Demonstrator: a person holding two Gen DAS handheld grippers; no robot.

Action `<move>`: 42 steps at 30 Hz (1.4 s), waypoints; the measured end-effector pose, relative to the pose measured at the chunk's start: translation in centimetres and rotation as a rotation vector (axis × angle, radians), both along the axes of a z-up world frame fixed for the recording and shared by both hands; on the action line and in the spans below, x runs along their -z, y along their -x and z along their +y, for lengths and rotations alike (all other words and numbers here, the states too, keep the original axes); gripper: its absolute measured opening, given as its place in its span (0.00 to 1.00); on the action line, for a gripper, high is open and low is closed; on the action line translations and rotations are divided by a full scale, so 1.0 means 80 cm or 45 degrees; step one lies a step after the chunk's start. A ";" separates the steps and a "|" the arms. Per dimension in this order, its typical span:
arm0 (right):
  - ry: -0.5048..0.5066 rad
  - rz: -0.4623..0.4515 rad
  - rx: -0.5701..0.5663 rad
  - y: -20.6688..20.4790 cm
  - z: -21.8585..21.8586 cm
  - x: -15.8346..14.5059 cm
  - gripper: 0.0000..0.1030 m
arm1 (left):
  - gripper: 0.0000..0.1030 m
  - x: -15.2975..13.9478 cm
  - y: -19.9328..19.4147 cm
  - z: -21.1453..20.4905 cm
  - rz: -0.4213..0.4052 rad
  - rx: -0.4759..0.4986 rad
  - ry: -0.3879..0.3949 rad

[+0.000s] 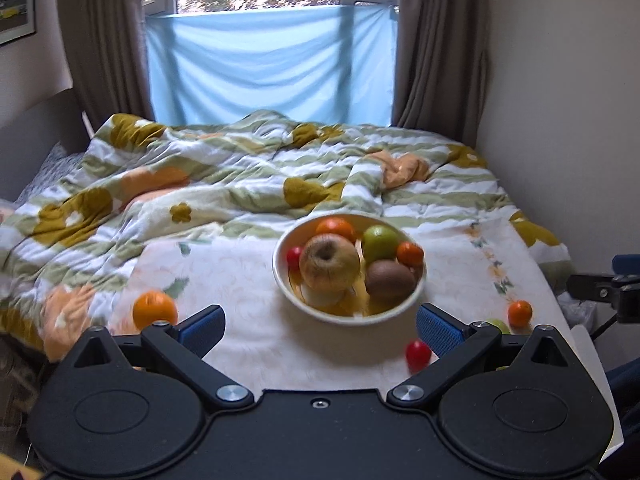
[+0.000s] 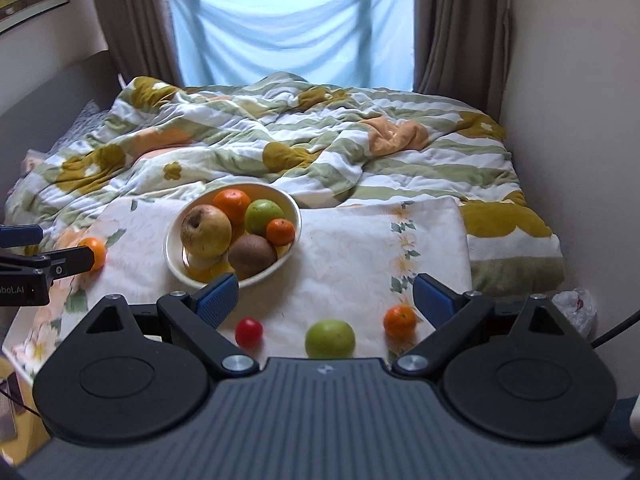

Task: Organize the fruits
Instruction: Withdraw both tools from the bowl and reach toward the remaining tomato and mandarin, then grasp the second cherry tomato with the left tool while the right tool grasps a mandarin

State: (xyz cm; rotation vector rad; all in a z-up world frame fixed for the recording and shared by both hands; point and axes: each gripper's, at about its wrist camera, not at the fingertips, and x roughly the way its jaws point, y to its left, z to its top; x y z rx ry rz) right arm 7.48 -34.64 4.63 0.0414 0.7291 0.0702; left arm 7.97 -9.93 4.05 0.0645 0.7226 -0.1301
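Note:
A cream bowl (image 1: 404, 307) (image 2: 176, 266) on a white floral cloth holds a yellow apple (image 1: 329, 262) (image 2: 205, 231), a kiwi (image 1: 389, 279) (image 2: 253, 255), a green fruit, oranges and a small red fruit. Loose on the cloth lie an orange (image 1: 155, 310) (image 2: 96, 253) at the left, a small red fruit (image 1: 418, 354) (image 2: 249, 331), a green apple (image 2: 330, 338) and a small orange (image 1: 520, 313) (image 2: 400, 320). My left gripper (image 1: 320, 326) is open just short of the bowl. My right gripper (image 2: 326, 294) is open above the loose green apple.
The white floral cloth (image 2: 352, 240) lies over a bed with a rumpled striped duvet (image 1: 240, 168) behind it. A wall runs along the right, with a plastic bag (image 2: 576, 308) on the floor beside it. Curtains and a blue sheet (image 1: 268, 64) cover the window.

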 end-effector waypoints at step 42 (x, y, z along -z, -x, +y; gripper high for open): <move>0.043 0.114 -0.220 -0.077 -0.106 0.189 0.76 | 0.32 0.184 -0.062 -0.140 0.133 0.082 -0.075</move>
